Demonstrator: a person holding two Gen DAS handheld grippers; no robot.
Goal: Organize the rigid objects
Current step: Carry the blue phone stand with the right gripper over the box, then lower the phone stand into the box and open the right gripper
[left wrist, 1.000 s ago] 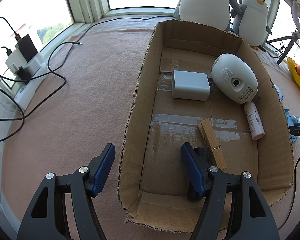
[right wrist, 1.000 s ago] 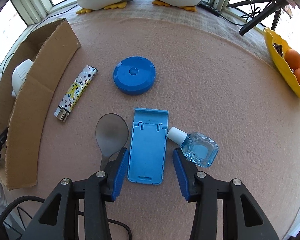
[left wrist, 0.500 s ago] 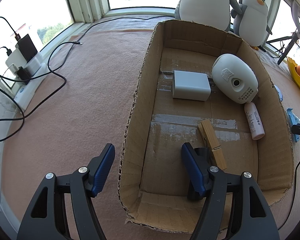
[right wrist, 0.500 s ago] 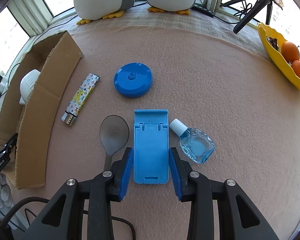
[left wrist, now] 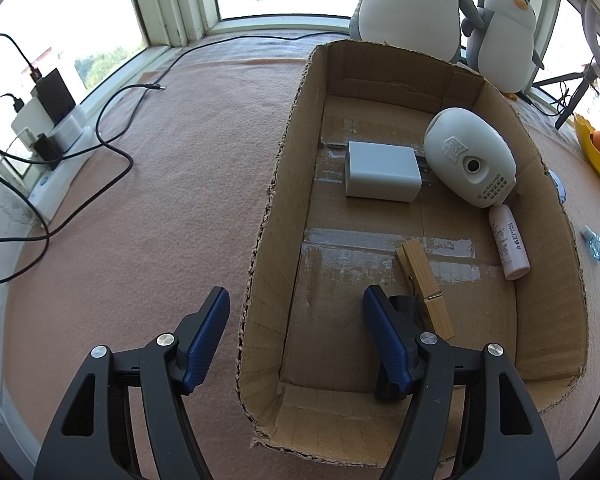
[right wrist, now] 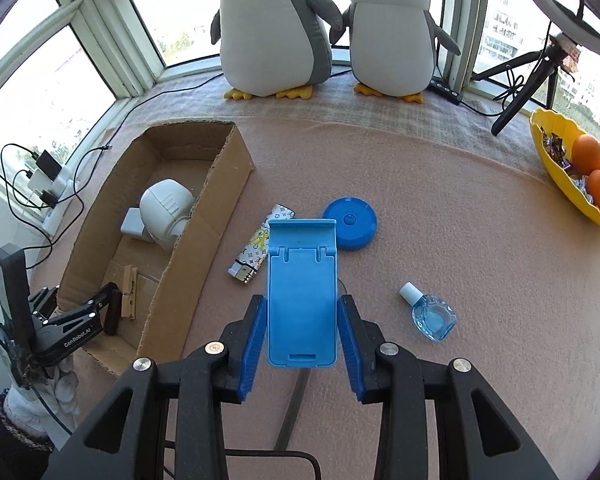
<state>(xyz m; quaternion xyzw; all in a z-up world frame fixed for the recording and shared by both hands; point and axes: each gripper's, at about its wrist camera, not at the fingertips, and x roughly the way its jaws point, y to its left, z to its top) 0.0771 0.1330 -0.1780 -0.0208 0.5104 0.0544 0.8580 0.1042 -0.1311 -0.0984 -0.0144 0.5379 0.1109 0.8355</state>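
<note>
My right gripper (right wrist: 302, 320) is shut on a blue phone stand (right wrist: 302, 272) and holds it above the pink table cover. Under it lie a patterned lighter (right wrist: 260, 248), a blue round disc (right wrist: 350, 222), a small clear blue bottle (right wrist: 432, 316) and a dark spoon handle (right wrist: 292, 412). My left gripper (left wrist: 296, 300) stands open astride the left wall of the cardboard box (left wrist: 276, 184), without pressing on it. The box holds a grey adapter (left wrist: 380, 176), a white rounded device (left wrist: 468, 160), a pink tube (left wrist: 510, 244) and a wooden clothespin (left wrist: 424, 292).
Two plush penguins (right wrist: 272, 32) stand at the window behind the table. A yellow bowl with oranges (right wrist: 568, 176) sits at the far right beside a black tripod (right wrist: 528, 80). A power strip with chargers and black cables (left wrist: 48, 136) lies left of the box.
The right gripper closed on the blue phone stand and lifted it off the table, so the view now looks from higher up. The left gripper has stayed where it was.
</note>
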